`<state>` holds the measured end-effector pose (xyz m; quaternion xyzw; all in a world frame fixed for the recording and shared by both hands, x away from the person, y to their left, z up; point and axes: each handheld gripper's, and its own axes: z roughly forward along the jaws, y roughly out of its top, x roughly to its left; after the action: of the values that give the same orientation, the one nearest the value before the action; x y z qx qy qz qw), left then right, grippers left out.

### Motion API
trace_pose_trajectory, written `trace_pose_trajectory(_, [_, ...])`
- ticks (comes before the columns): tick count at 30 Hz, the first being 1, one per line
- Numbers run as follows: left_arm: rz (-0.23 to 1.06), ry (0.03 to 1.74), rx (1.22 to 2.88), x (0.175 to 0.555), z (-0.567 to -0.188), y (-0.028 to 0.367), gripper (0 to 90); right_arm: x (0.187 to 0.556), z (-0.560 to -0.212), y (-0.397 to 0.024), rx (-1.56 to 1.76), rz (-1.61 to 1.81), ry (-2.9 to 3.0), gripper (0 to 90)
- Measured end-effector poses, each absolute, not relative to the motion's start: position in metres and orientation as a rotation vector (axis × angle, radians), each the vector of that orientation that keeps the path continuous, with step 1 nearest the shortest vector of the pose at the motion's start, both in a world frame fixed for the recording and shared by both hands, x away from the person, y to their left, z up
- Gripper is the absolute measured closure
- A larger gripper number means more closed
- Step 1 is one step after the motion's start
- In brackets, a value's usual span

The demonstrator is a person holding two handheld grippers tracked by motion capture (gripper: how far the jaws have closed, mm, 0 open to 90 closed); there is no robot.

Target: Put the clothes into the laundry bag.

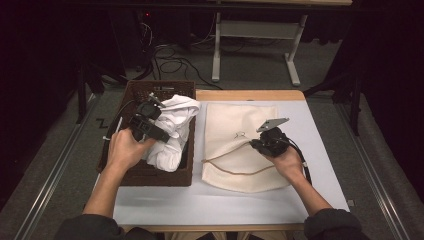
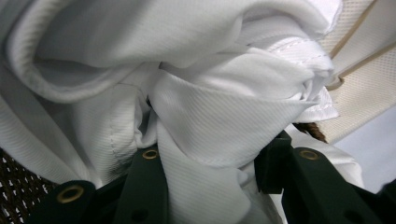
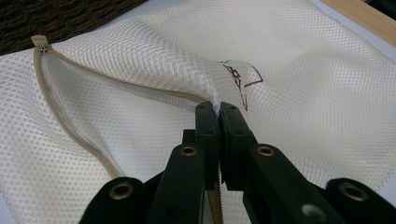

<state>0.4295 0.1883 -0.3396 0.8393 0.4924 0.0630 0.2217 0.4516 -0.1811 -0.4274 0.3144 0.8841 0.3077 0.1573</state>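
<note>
High view: left gripper (image 1: 150,122) clamped on white garment (image 1: 172,131) over wicker basket (image 1: 162,176) at table's left edge. Right gripper (image 1: 267,142) pinched shut on mesh laundry bag (image 1: 232,165) edge, mid-table.

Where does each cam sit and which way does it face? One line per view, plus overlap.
High view: above the person's side, looking forward and down at the table; both forearms, left gripper, right gripper.
Left gripper view: along its jaws clamped on the white garment over the wicker basket.
Right gripper view: along shut jaws pinching the mesh laundry bag edge.
Shared: the bag, in all three.
</note>
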Motion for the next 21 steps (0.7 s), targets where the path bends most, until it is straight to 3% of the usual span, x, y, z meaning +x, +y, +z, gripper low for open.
trace_pose_trajectory(21, [0.159, 1.142, 2.395, 0.412, -0.323, 0.131, 63.1, 0.457, -0.427, -0.186, 0.941, 0.876, 2.509, 88.5])
